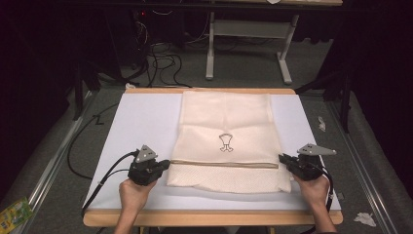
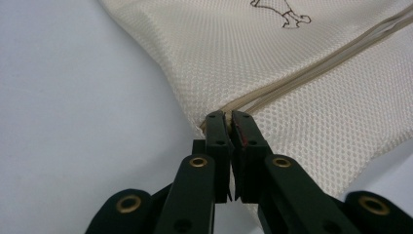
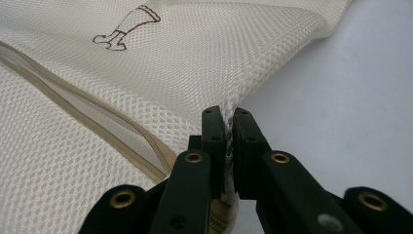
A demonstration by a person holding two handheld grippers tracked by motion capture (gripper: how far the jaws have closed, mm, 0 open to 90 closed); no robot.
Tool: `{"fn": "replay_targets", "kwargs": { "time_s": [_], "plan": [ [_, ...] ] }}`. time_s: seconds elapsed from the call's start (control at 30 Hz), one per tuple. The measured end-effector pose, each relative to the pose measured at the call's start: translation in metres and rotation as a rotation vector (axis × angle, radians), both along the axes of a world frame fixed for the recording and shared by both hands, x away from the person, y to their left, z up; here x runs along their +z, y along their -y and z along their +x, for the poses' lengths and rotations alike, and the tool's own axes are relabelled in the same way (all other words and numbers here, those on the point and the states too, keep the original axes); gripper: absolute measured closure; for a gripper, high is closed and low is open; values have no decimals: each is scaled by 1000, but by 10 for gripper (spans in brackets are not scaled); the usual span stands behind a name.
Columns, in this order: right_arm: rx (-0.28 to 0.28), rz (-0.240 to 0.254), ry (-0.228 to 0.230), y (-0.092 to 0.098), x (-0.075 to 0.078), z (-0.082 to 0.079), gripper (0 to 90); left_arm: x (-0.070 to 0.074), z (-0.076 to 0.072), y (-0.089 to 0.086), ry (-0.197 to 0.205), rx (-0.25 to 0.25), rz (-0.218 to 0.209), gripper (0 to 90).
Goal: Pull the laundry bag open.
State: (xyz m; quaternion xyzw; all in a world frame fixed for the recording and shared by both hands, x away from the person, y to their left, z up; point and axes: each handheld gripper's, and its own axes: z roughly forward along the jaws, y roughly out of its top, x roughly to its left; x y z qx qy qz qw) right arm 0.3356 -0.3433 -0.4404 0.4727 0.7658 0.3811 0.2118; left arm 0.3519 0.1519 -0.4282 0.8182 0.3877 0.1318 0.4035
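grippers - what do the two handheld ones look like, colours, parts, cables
Both the left gripper and the right gripper are black, boxy units, each topped by a grey three-cornered plate. A black cable trails from each. Up close, the jaws are flat black bars on linkage arms with brass-coloured rivets; the left gripper's show small red marks. The forearms are bare, no sleeves visible.

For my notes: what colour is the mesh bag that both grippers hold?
Cream mesh bag with a small dark printed figure; the left gripper view shows it best.
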Motion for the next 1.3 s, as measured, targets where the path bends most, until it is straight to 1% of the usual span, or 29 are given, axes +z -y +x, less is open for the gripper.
{"fn": "replay_targets", "kwargs": {
  "time_s": [0.13,0.2,0.27,0.33,0.4,0.43,0.5,0.6,0.67,0.73,0.77,0.87,1.0,1.07,1.13,1.17,1.2,1.27,1.3],
  "plan": [
    [-1,-7,-9,-1,-6,3,861,-1,-1,1,-10,5,2,863],
    [-5,-6,-26,-1,-8,4,861,-3,-1,0,-14,4,3,863],
    [-4,-15,-33,-3,-10,4,860,-6,0,0,-28,8,5,864],
    [-1,-21,-42,-3,-11,4,855,-8,-1,1,-30,13,23,862],
    [3,-27,-36,-4,-13,4,853,-11,-2,3,-31,17,50,862],
    [2,-32,-34,-5,-14,4,853,-12,-2,4,-34,19,55,862],
    [2,-41,-43,-5,-16,5,852,-14,-2,5,-42,19,59,862],
    [8,-47,-47,-5,-19,6,850,-15,-2,5,-40,21,62,862],
    [1,-41,-55,-5,-21,6,845,-15,-2,6,-45,20,60,862],
    [-6,-35,-51,-5,-21,5,843,-16,-2,6,-45,20,60,862],
    [-3,-42,-44,-5,-21,5,841,-16,-2,6,-45,20,60,861],
    [-7,-46,-44,-5,-22,5,831,-16,-2,5,-43,25,52,858],
    [-12,-42,-52,-6,-22,5,817,-16,-3,5,-38,24,50,857],
    [-8,-46,-51,-5,-22,6,798,-19,-2,5,-44,23,45,855],
    [-13,-35,-65,-4,-23,6,768,-20,-1,4,-40,27,37,831],
    [-11,-36,-67,-4,-23,6,744,-20,-1,4,-36,25,33,799],
    [-13,-35,-69,-4,-23,6,719,-20,0,3,-32,22,31,787],
    [-18,-38,-66,-4,-22,6,682,-18,0,1,-21,19,15,744],
    [-23,-31,-61,-3,-22,6,664,-15,-1,0,-11,25,4,720]
  ]
}}
